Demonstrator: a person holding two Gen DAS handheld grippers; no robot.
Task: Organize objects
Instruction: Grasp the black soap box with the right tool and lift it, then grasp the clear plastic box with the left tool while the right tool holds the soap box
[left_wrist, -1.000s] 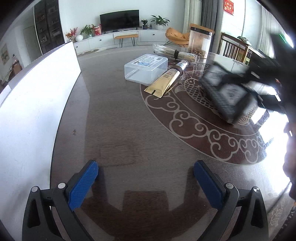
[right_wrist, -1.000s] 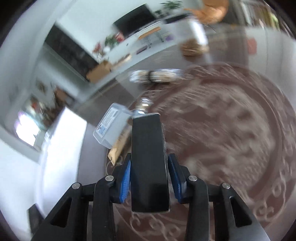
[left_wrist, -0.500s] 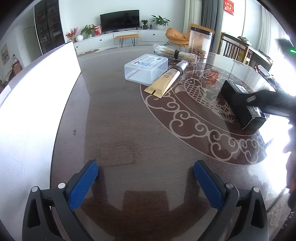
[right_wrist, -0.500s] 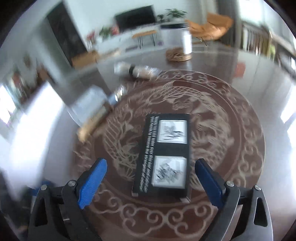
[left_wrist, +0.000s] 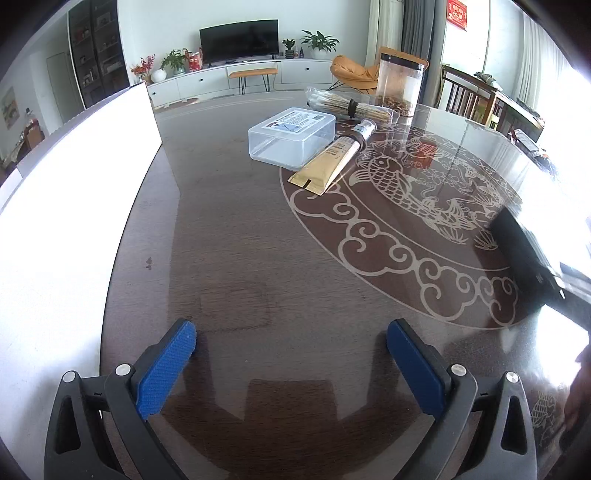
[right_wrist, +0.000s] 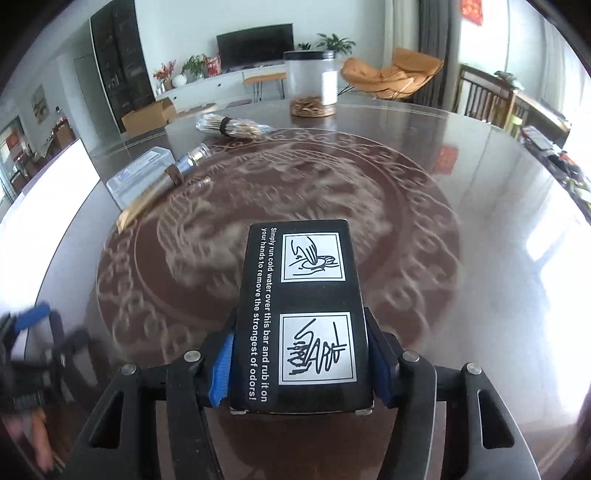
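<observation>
My right gripper (right_wrist: 301, 363) is shut on a black box (right_wrist: 301, 314) with white printed pictures and text, held over the round dark table (right_wrist: 461, 177). The box also shows at the right edge of the left wrist view (left_wrist: 528, 254). My left gripper (left_wrist: 291, 350) is open and empty, low over the table's near side. A clear plastic box (left_wrist: 291, 134), a gold tube (left_wrist: 334, 160) and a bundle of sticks (left_wrist: 349, 105) lie at the far middle of the table.
A clear jar (left_wrist: 399, 86) with a dark lid stands at the table's far edge. A white panel (left_wrist: 74, 177) runs along the left side. Wooden chairs (left_wrist: 476, 96) stand at the far right. The left gripper shows blurred at the right wrist view's left edge (right_wrist: 33, 325).
My right gripper, open around the black box half a second ago, has shut on it. In the left wrist view the box has moved farther right. The left gripper has stayed put.
</observation>
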